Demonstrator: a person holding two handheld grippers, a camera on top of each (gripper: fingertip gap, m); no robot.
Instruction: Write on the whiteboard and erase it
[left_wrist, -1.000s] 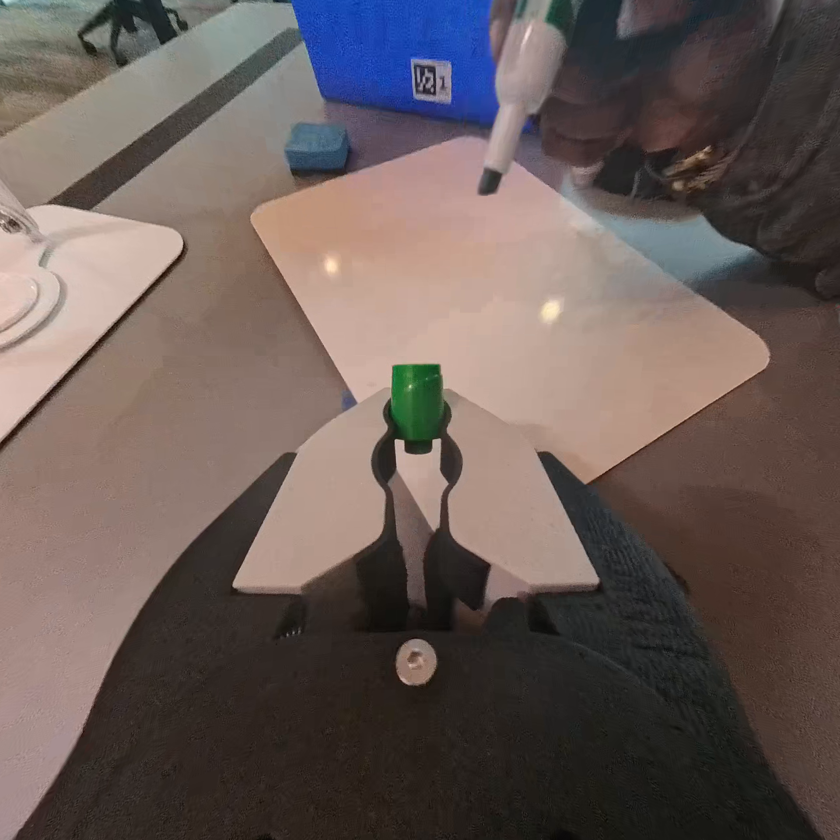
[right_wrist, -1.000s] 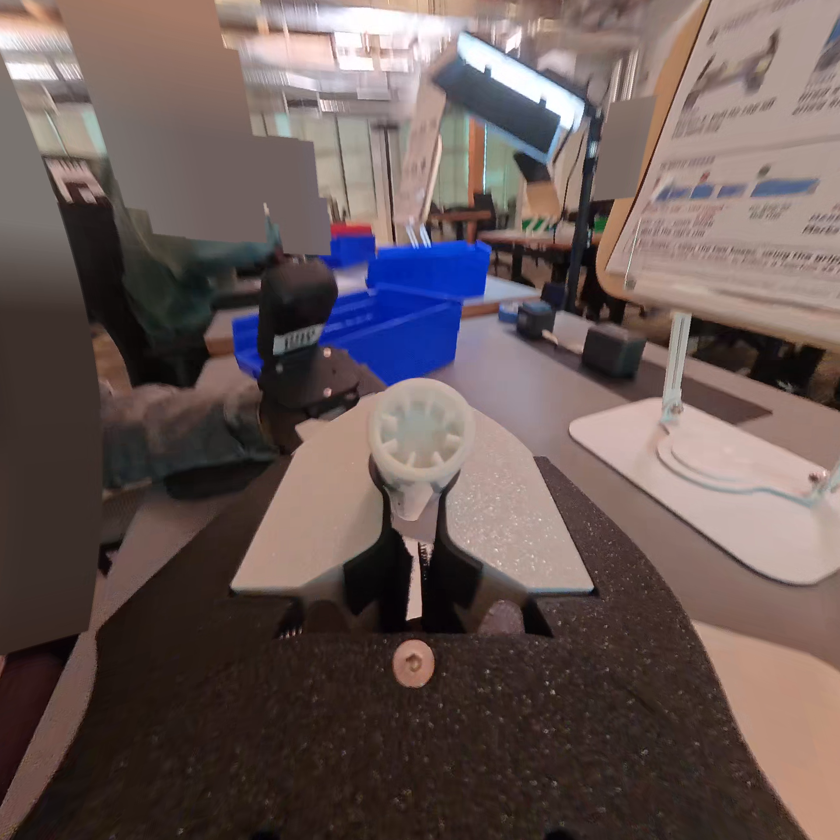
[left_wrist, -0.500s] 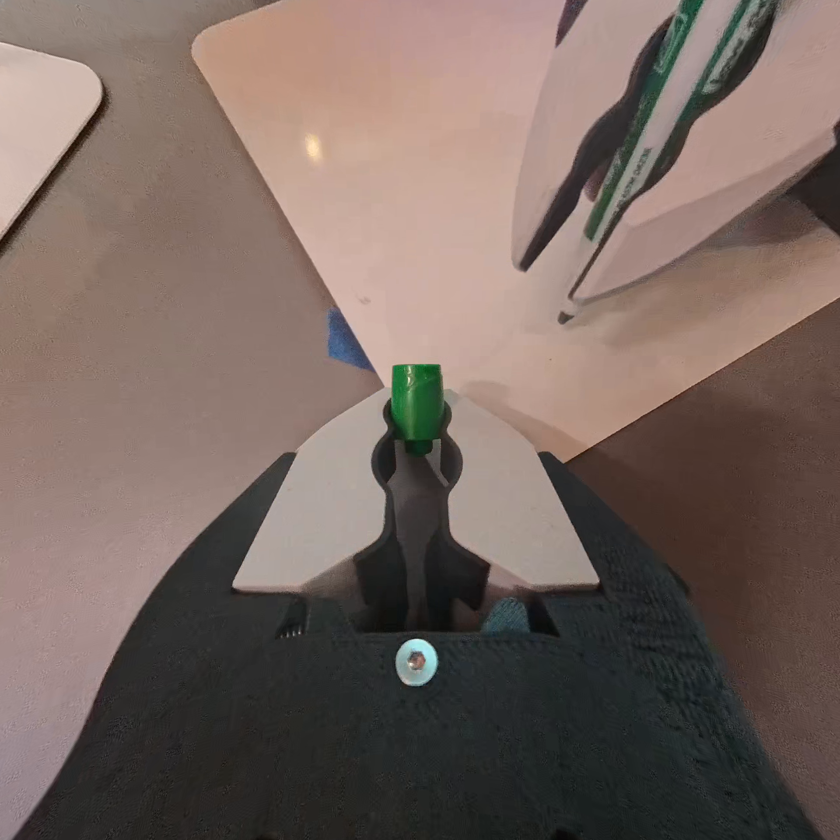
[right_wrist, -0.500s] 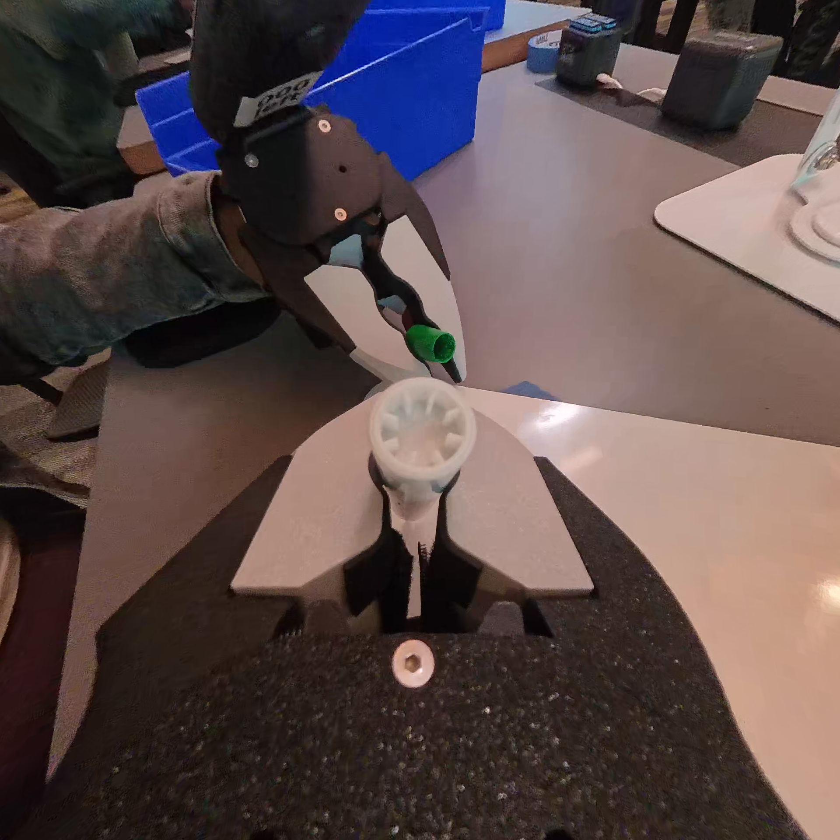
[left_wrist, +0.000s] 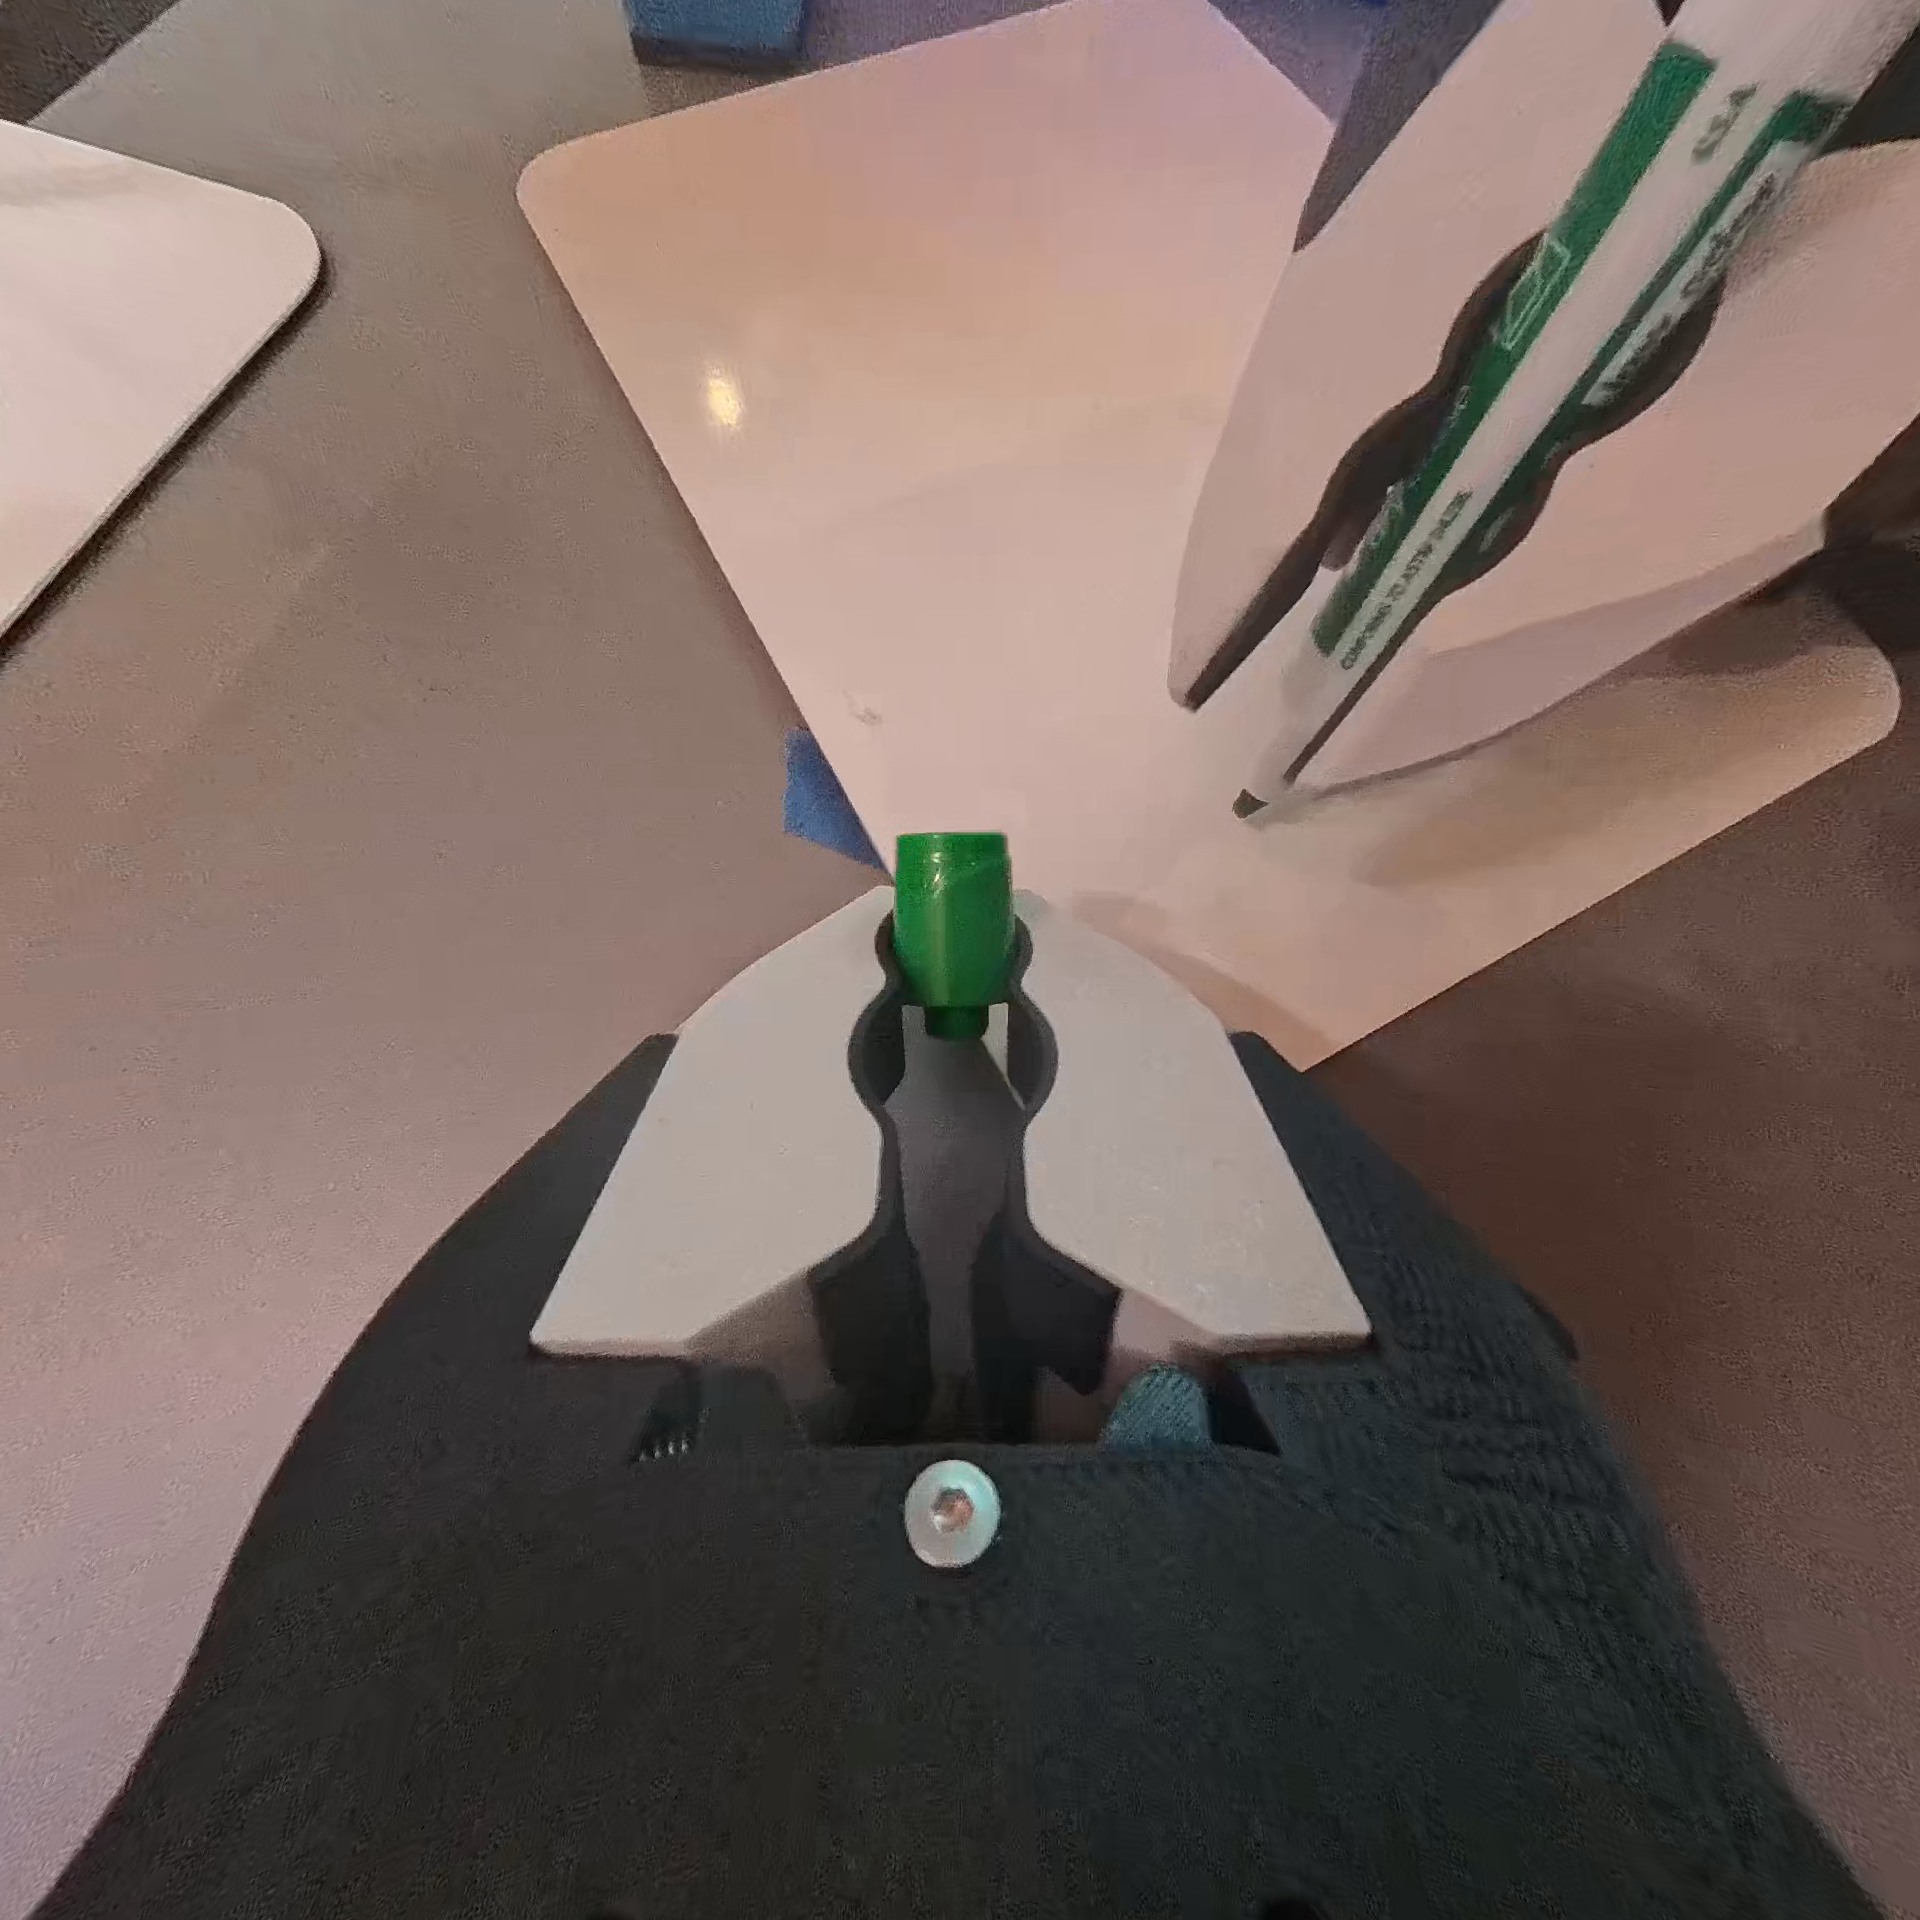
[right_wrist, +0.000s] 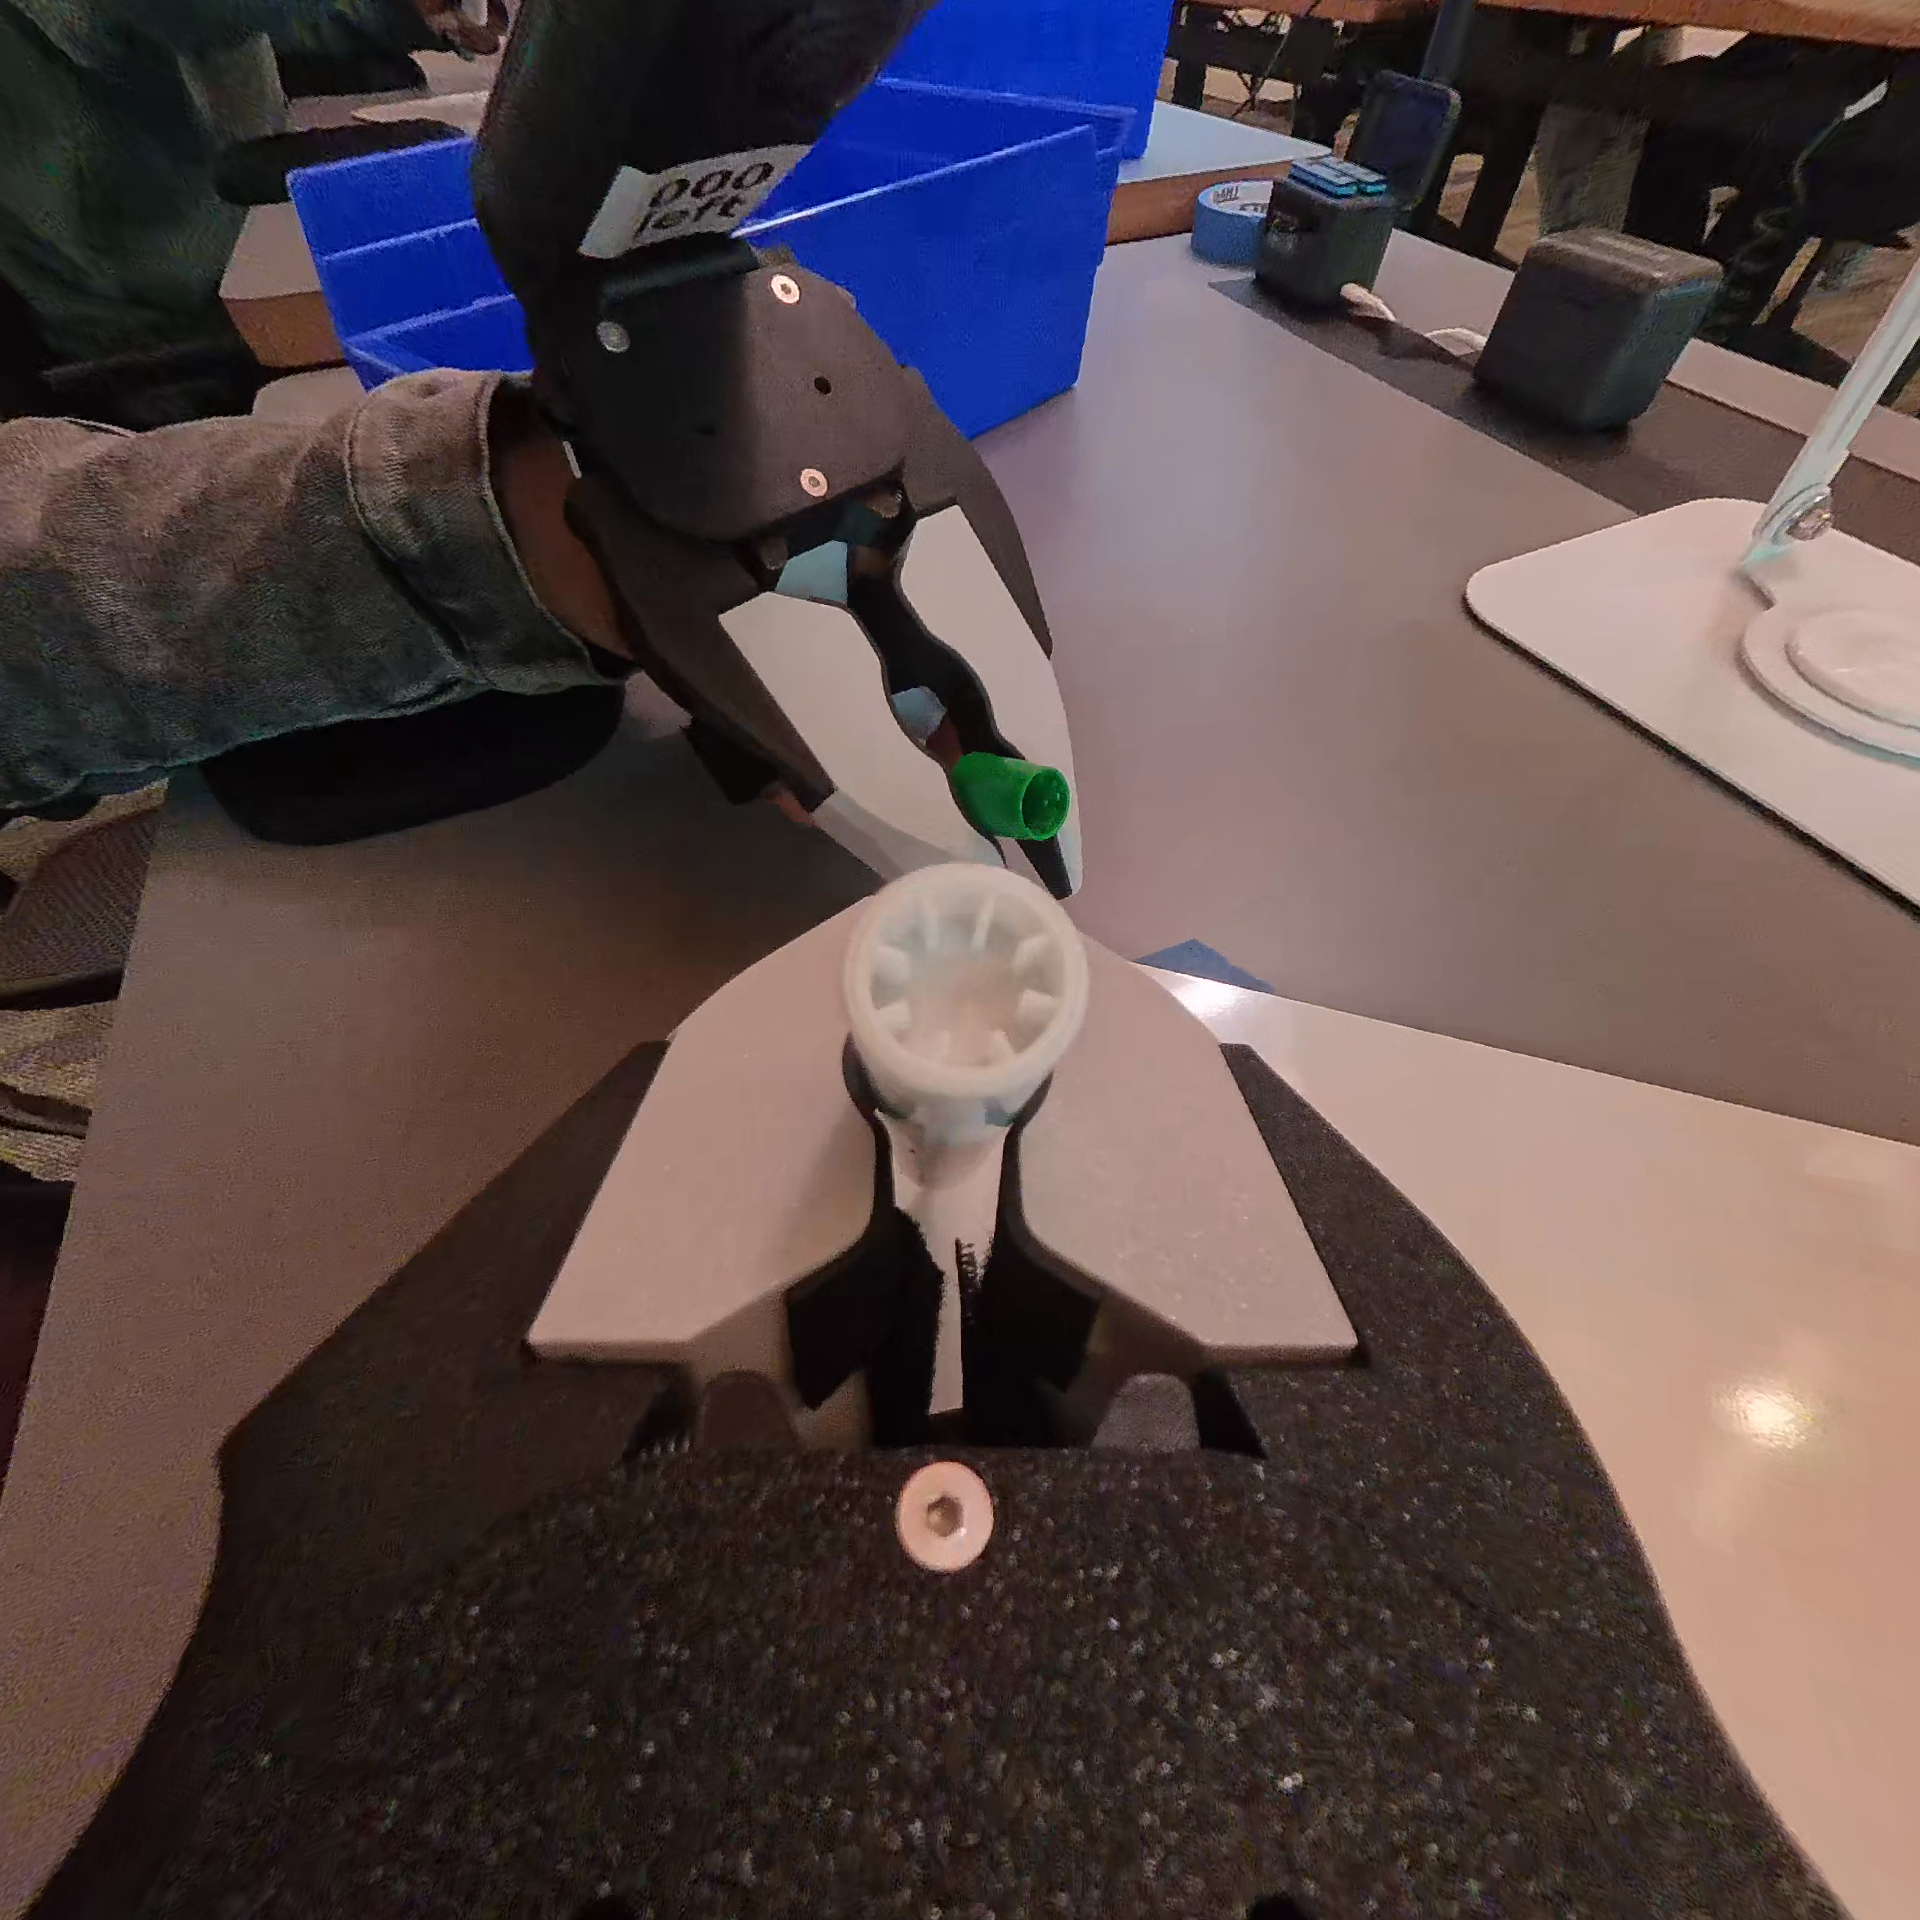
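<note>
Right gripper (left_wrist: 1320, 717) clenched on one marker (left_wrist: 1538, 343) — white barrel with green bands, held steeply tip-down so that its dark tip (left_wrist: 1250, 802) meets, or all but meets, the near right part of the whiteboard (left_wrist: 935, 416). Both fingers (right_wrist: 727, 1164) press the barrel near its open back end (right_wrist: 966, 987), a hold that seems meant to leave the writing end free. Left gripper (left_wrist: 951, 935), near the board's near edge, is closed on one green cap (left_wrist: 951, 920), presumably kept off the surface and ready for recapping. One whiteboard lies flat on the brown table (left_wrist: 312, 831), unmarked apart from a faint speck; one strip of blue tape (left_wrist: 816, 795) shows at its near left edge. One blue eraser (left_wrist: 717, 21) waits just beyond the far edge — probably for the wiping step. Far left, one white stand base (left_wrist: 125, 343); across the table, blue bins (right_wrist: 935, 239).
</note>
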